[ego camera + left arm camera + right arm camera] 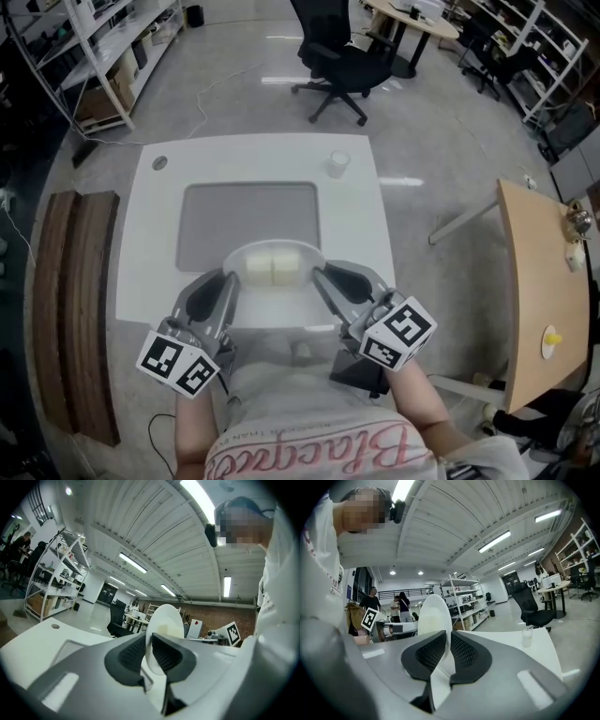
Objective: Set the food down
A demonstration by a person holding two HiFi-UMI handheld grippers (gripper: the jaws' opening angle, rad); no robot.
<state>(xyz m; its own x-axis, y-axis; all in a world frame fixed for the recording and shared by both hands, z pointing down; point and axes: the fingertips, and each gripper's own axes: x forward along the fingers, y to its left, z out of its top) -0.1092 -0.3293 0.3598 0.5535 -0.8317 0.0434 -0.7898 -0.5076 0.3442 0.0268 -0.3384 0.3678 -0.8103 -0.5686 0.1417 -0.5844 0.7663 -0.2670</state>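
Note:
A white plate (274, 246) carries two pale blocks of food (272, 269) and hangs over the near edge of the white table (356, 216). My left gripper (226, 277) is shut on the plate's left rim, and my right gripper (320, 275) is shut on its right rim. The left gripper view has the plate (165, 618) edge-on between the ribbed pads of the left gripper (148, 651), with the food (162, 630) just showing. In the right gripper view the plate (433, 613) likewise stands between the pads of the right gripper (447, 651).
A grey mat (248, 216) lies on the table beyond the plate. A small clear cup (338, 164) stands at the far right corner. A black office chair (342, 61) is behind the table, a wooden desk (534, 291) to the right and a wooden bench (75, 309) to the left.

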